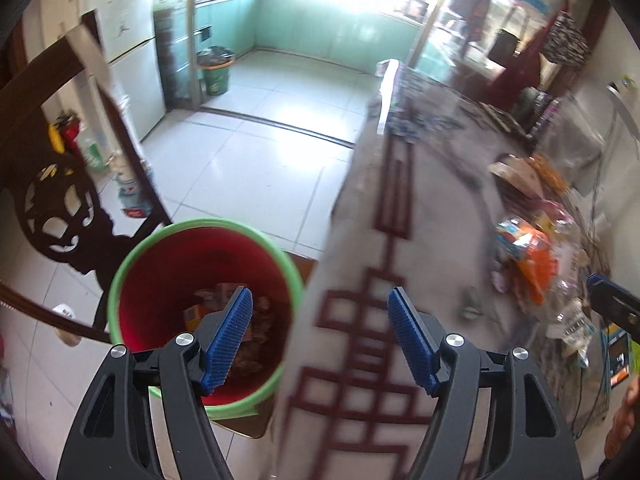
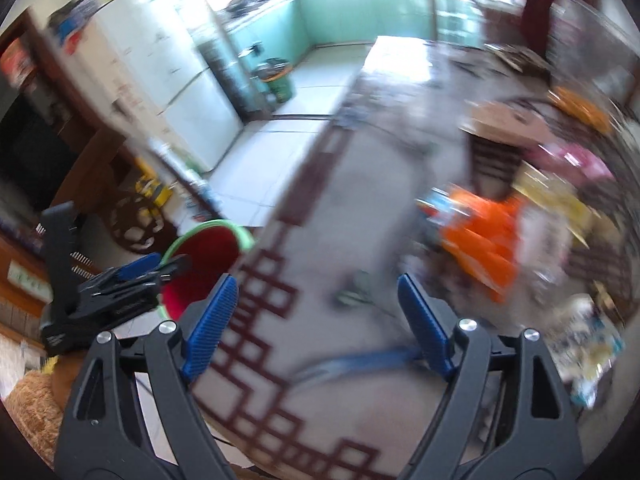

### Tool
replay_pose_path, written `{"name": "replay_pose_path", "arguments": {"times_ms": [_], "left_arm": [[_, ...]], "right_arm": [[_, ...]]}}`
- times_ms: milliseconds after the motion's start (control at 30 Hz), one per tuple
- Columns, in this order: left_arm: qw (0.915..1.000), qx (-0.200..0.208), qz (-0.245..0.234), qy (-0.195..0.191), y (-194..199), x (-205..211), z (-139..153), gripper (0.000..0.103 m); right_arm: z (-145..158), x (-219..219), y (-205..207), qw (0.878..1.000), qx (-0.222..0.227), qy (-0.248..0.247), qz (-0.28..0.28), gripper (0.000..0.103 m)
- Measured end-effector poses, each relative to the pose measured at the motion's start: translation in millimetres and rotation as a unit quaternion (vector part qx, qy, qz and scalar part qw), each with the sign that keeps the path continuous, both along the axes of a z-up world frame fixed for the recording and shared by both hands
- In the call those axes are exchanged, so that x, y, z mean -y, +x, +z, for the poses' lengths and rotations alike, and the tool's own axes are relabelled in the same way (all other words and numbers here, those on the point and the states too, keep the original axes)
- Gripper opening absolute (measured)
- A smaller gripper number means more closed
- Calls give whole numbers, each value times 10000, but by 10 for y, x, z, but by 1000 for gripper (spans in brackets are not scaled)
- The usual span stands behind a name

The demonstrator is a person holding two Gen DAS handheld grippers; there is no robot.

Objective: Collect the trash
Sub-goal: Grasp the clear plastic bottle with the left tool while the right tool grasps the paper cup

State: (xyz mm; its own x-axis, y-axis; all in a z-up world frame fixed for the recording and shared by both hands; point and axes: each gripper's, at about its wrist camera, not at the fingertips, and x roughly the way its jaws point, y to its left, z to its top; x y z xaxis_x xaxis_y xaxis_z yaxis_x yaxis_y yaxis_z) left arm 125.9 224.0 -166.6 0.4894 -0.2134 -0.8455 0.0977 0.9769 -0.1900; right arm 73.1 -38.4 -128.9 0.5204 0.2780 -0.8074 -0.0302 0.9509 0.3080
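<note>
Left gripper [image 1: 320,336]: jaws apart, empty, above green-rimmed red plastic bucket [image 1: 168,264]. Right gripper [image 2: 316,320]: jaws apart, empty, above cloth-covered table [image 2: 360,208]. Risk: blurred approach may scatter orange plastic wrapper [image 2: 480,248].

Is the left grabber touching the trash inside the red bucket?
Apart. The left wrist view shows the left gripper with open, empty jaws above the red bucket, clear of the trash at its bottom.

I am looking into a lived-in home, a dining area opening onto a kitchen. Beyond the far edge of the cloth-covered worktop [image 1: 432,184] I see mint-green kitchen cabinets [image 1: 296,28], a white fridge [image 1: 132,48], pale floor tiles [image 1: 248,152] and a carved wooden chair [image 1: 60,200] beside it.
</note>
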Motion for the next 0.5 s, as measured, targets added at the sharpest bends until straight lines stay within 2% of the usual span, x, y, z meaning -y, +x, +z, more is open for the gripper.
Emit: {"name": "replay_pose_path", "arguments": {"times_ms": [167, 333, 400, 467, 500], "left_arm": [[9996, 74, -277, -34, -122, 266, 54, 67], [9992, 85, -388, -34, -248, 514, 101, 67], [9994, 105, -328, -40, -298, 612, 120, 67], [9997, 83, -242, -20, -320, 708, 117, 67], [9998, 25, -174, -35, -333, 790, 114, 67]], "right_arm": [[-181, 815, -266, 9940, -217, -137, -1066, 81], [-453, 1620, -490, 9786, -633, -166, -1952, 80], [-605, 1862, -525, 9750, -796, -36, -2074, 76], [-738, 1986, -512, 9755, -954, 66, -1981, 65], [-782, 2015, -507, 9761, -1008, 114, -1920, 64]]}}
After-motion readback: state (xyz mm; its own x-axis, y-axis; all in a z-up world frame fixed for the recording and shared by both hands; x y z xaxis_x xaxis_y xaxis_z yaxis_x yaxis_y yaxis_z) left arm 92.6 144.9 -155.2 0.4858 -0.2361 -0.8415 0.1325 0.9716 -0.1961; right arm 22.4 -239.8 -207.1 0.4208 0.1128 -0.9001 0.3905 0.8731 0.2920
